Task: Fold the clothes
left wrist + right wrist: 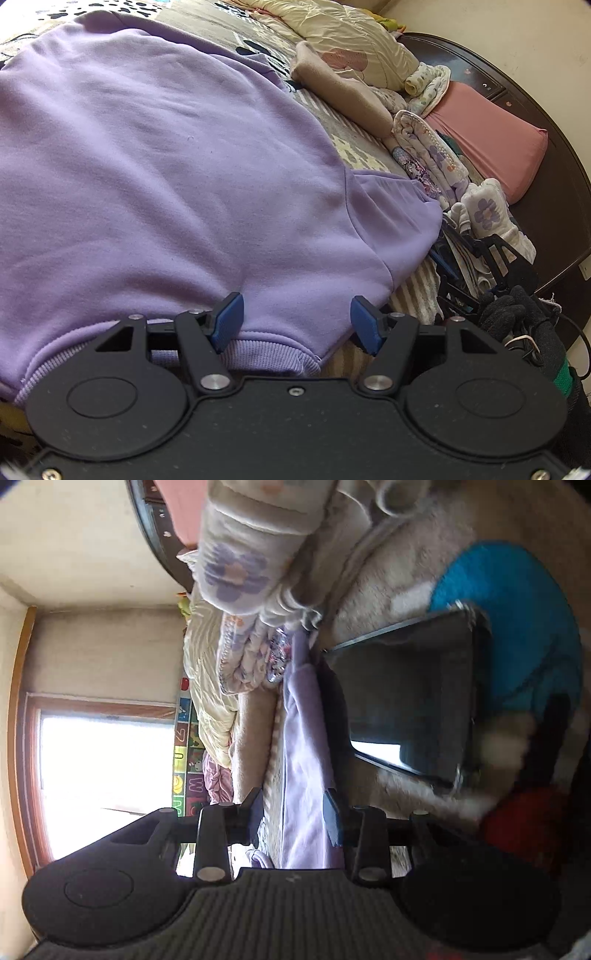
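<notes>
Left wrist view. Lilac fleece sweatshirt (166, 166) lies spread flat on the patterned bed cover (207, 22), filling the left and centre; its ribbed hem (266, 356) is nearest the camera. Left gripper (297, 321): jaws open, blue pads (229, 321) apart, poised just over the hem edge, nothing held between them. Short sleeve of the sweatshirt (399, 221) points right. Further right, a beige folded blanket (343, 96), a cream quilted duvet (343, 33), a bundle of white flower-print clothes (436, 155), then a pink pillow (491, 144) against the dark wooden headboard (554, 192). A black-gloved hand (517, 310) shows at the far right edge.

Right wrist view, rolled sideways, blurred. Bright window (103, 760) at left. Right gripper (291, 814): jaws open, empty, with lilac fabric seen between them. Flower-print clothes above. Right of centre, a dark flat tablet-like screen (406, 698) lies on beige plush; a turquoise cloth (517, 627) beyond it.
</notes>
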Demonstrator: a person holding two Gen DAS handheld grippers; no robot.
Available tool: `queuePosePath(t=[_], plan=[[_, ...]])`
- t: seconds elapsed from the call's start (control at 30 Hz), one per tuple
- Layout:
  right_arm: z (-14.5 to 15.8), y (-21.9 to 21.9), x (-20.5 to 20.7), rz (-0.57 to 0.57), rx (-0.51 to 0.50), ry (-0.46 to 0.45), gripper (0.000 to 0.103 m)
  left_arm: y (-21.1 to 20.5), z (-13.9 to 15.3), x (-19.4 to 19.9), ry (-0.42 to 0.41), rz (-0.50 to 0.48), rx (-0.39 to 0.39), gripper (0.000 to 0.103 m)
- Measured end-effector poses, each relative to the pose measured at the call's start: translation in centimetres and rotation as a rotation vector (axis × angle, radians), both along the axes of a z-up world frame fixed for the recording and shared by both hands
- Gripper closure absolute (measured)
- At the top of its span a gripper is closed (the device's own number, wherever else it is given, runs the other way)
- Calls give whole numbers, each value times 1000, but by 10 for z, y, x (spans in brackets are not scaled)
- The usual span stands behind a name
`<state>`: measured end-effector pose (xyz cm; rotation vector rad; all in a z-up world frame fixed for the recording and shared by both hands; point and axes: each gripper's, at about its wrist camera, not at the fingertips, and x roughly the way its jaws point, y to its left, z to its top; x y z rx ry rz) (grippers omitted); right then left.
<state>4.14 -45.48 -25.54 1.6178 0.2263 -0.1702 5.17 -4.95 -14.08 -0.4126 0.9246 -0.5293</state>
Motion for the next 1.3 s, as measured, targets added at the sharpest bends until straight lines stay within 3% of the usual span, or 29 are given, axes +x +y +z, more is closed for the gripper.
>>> queuePosePath(t=[0.2,0.43,0.57,0.77,0.8,0.87,1.0,1.1,1.13,1.17,1.3], plan=[[-12,3,1,-217,206,35,74,1,1,-3,6,-3,11,39],[-12,-19,36,-266,203,2,75,2,1,-3,13,-1,7,39],[-14,-33,37,-310,219,6,81,3,0,-4,12,2,1,39],[-2,-46,43,-272,119,33,80,5,-2,-5,9,6,-12,38],[3,-46,46,-251,86,37,78,5,-2,-5,9,8,-16,38],[14,-45,55,-183,6,43,61,6,-3,-5,10,11,-23,38],[30,-54,92,-50,-104,81,55,7,-3,-5,12,10,-33,38],[41,-59,123,17,-195,121,60,9,-4,-5,14,17,-45,38],[45,-59,129,31,-244,128,75,9,-5,-5,14,18,-49,38],[50,-58,135,44,-293,135,96,10,-5,-5,15,20,-53,38],[53,-54,130,9,-368,166,96,13,-7,-5,17,24,-69,38]])
